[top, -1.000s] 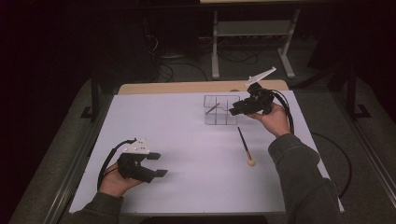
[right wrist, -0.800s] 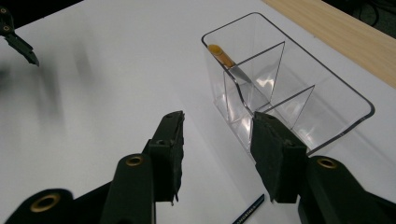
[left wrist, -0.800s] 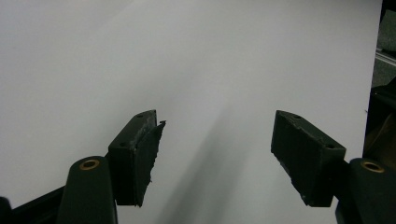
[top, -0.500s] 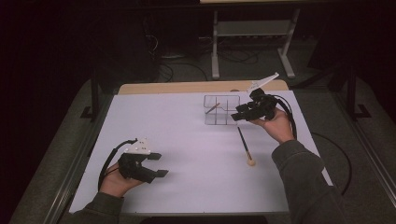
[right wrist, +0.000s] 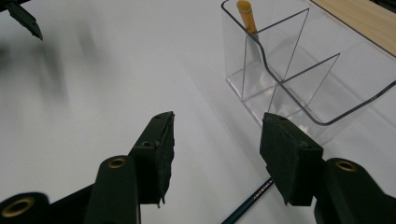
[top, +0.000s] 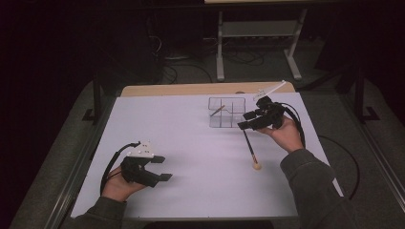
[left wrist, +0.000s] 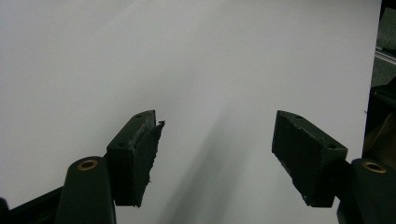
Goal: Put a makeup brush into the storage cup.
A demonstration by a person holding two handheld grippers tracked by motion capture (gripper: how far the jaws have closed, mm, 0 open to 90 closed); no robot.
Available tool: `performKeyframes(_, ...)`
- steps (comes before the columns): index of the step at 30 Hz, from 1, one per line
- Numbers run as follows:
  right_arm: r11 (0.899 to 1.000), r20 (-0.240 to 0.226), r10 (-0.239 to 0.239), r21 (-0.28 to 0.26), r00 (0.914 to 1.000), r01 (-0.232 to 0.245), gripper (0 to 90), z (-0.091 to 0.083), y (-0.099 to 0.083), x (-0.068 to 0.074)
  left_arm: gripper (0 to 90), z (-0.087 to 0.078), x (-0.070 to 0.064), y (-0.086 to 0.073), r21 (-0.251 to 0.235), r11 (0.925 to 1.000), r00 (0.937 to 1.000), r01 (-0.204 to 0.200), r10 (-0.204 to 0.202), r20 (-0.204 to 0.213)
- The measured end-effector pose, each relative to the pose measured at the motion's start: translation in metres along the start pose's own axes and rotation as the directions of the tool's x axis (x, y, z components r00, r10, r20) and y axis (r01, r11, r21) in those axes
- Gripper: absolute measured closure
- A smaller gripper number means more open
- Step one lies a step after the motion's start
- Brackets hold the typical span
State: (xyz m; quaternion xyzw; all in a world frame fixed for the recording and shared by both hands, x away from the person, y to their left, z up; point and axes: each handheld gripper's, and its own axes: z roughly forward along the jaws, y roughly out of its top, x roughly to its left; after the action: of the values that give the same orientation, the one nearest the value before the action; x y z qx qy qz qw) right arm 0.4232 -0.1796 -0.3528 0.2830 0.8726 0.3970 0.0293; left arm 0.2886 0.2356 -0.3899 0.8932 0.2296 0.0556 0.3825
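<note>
A clear divided organizer (top: 227, 112) (right wrist: 285, 70) stands at the far middle of the white table (top: 191, 138), with a yellow-ended pencil (top: 217, 110) (right wrist: 246, 14) leaning in one compartment. A dark pencil (top: 249, 147) (right wrist: 247, 205) with a pale end lies on the table just nearer than the organizer. My right gripper (top: 245, 120) (right wrist: 217, 140) hovers open over that pencil's far end, right of the organizer, nothing between its fingers. At the near left my left gripper (top: 160, 168) (left wrist: 217, 149) is open above bare table.
A wooden strip (top: 200, 89) runs along the table's far edge. On the dark floor beyond it are a metal stand (top: 258, 33) and cables. The left gripper (right wrist: 21, 16) shows far off in the right gripper view.
My right gripper has come down and toward the person, from beside the organizer's far right to above the lying pencil. The left gripper has stayed put.
</note>
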Motion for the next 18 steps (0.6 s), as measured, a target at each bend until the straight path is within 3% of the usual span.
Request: performKeyframes(18, 0.999, 0.026, 0.034, 0.012, 0.9991, -0.035, 39.9, -0.008, -0.021, 0.008, 29.6, 0.001, -0.001, 0.001, 0.007, 1.0000, 1.0000, -0.005, 0.005, -0.003)
